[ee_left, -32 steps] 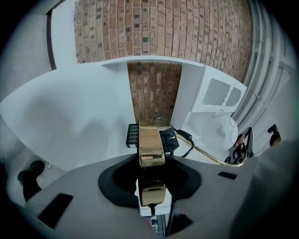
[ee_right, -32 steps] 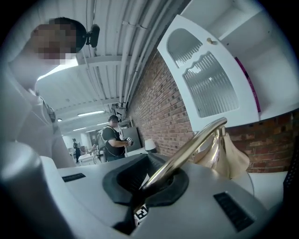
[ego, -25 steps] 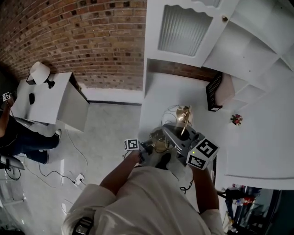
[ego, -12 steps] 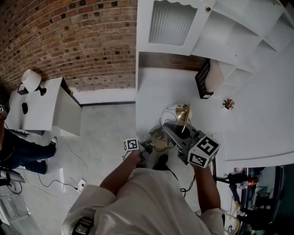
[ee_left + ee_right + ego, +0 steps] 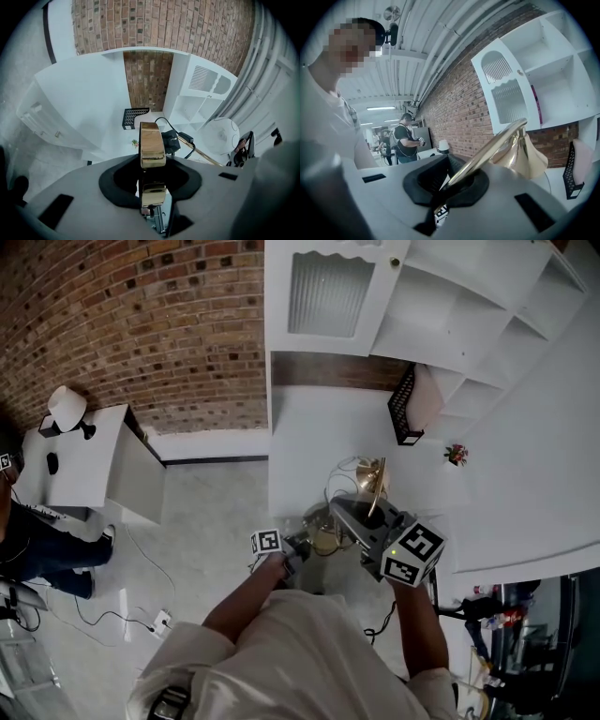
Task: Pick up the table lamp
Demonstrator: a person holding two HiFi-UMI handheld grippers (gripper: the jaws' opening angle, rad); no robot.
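Both grippers hold the gold table lamp (image 5: 373, 479) clear of the white table (image 5: 309, 427), near its front edge. In the left gripper view, my left gripper (image 5: 153, 176) is shut on the rim of the lamp's gold base (image 5: 152, 145). The lamp's black plug and cord (image 5: 171, 140) hang beyond it. In the head view, this left gripper (image 5: 295, 549) is at the base (image 5: 325, 538). My right gripper (image 5: 450, 180) is shut on the slanting gold stem (image 5: 487, 147), below the flared gold shade (image 5: 522, 152). The same right gripper (image 5: 361, 517) shows in the head view.
A black mesh organiser (image 5: 403, 409) and a small plant (image 5: 456, 454) stand on the table, under white shelves (image 5: 450, 296). A brick wall lies behind. On the left are a white cabinet (image 5: 94, 465), another person (image 5: 28, 531), and cables with a power strip (image 5: 159, 620) on the floor.
Both grippers have carried the lamp a little away from the black organiser, toward the table's front edge. Both grips are unchanged.
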